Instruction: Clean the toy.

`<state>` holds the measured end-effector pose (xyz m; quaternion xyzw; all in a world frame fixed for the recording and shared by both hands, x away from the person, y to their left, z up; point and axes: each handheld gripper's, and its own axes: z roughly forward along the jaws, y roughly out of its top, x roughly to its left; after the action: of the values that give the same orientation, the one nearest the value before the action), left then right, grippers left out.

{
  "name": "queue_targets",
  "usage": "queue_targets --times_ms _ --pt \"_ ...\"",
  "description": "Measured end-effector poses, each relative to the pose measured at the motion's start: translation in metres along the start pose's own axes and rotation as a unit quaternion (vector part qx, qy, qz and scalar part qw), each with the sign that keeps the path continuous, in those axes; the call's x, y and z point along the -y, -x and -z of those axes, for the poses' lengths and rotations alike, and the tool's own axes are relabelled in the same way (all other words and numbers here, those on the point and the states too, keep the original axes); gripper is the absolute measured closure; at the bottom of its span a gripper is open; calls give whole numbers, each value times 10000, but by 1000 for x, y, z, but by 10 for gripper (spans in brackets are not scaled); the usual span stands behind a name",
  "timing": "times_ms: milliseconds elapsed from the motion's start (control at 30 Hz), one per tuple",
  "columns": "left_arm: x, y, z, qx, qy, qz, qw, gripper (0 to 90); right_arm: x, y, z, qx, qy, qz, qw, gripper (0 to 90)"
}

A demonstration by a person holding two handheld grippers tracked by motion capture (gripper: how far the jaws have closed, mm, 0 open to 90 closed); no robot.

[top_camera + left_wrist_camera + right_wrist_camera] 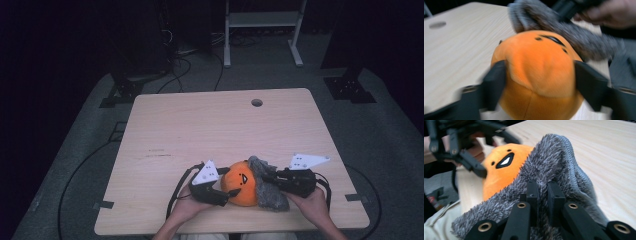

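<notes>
An orange plush toy (242, 187) with a black face stands near the table's front edge. My left gripper (225, 192) comes at it from the left. In the left gripper view its blurred jaws stand wide on either side of the toy (539, 65), close against its flanks, and I see no squeeze. A grey fuzzy cloth (267, 192) drapes over the toy's right side. My right gripper (265, 177) is shut on that cloth (554, 157), its jaws (543, 185) nearly together with the pile pinched between them. Beyond the cloth the toy's face (499, 175) shows.
The light wooden table (200, 130) has a round cable hole (257, 102) at the back. Both hands work a short way from the front edge. Beyond the table stand a white frame (262, 20) and black stands, with cables on the grey floor.
</notes>
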<state>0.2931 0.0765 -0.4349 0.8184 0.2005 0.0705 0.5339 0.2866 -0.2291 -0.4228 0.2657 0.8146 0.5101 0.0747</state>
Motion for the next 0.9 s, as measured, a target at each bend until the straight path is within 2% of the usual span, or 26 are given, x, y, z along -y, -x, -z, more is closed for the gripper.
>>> queue_targets --times_ms 33,67,100,133,167,200,233,267,300,333,367,400,433,500,533,567,600,633,700,767,833,900 --pt "0 -5 -2 119 -85 285 9995 114 2 -3 0 -49 -16 24 10000 810" --pt "2 -7 -5 325 -186 420 9984 121 5 -9 0 -66 -86 117 9999 810" --pt "3 -6 -5 316 -150 336 9988 163 5 -10 1 -54 -124 151 9998 809" --pt "4 -2 -4 231 -104 128 9996 232 4 -11 3 -20 -165 192 9997 810" --pt "3 1 -4 195 -88 36 9998 292 1 -11 6 17 -171 199 9997 810" --pt "3 1 -4 195 -88 36 9998 318 1 -11 6 17 -171 199 9997 810" --pt "2 3 -4 146 -140 -158 9997 348 -8 -13 11 -4 27 223 9997 811" --pt "-1 10 -3 -14 -129 -570 9983 371 -14 -14 12 -59 150 244 9996 811" --pt "-2 14 -3 -72 -123 -759 9970 387 -20 -15 11 -120 218 282 9993 811" --pt "-2 14 -3 -72 -123 -759 9970 399 -20 -15 11 -120 218 282 9993 811" --pt "-5 21 -2 -205 -121 -1147 9931 399 -25 -16 9 -134 244 334 9991 811" --pt "-6 28 -1 -396 -90 -1470 9883 416 -36 -18 1 -114 161 543 9983 810" --pt "-6 30 0 -519 -133 -1657 9847 421 -38 -17 -2 -118 122 562 9983 810" --pt "-6 27 3 -514 -144 -1646 9849 415 -33 -14 -8 -166 61 472 9987 811" --pt "-5 25 3 -459 -117 -1544 9869 384 -29 -13 -9 -198 94 425 9989 811" --pt "-4 22 1 -322 -61 -1246 9917 316 -26 -14 -9 -235 128 353 9990 811" --pt "-4 22 1 -322 -61 -1246 9917 222 -20 -15 -9 -244 133 326 9991 812" --pt "-4 19 -2 -199 -72 -889 9958 185 -17 -16 -9 -224 130 348 9991 812" --pt "-4 20 -3 -180 -34 -916 9956 196 -15 -16 -9 -228 147 326 9991 812" --pt "-2 24 -3 -308 -26 -1134 9931 343 -9 -7 -3 -296 142 105 9994 812" --pt "-2 25 -2 -304 -57 -1210 9922 363 -4 -1 0 -222 34 70 9997 812" --pt "-1 25 -2 -273 -38 -1189 9925 373 8 6 5 -200 -66 -135 9997 812"
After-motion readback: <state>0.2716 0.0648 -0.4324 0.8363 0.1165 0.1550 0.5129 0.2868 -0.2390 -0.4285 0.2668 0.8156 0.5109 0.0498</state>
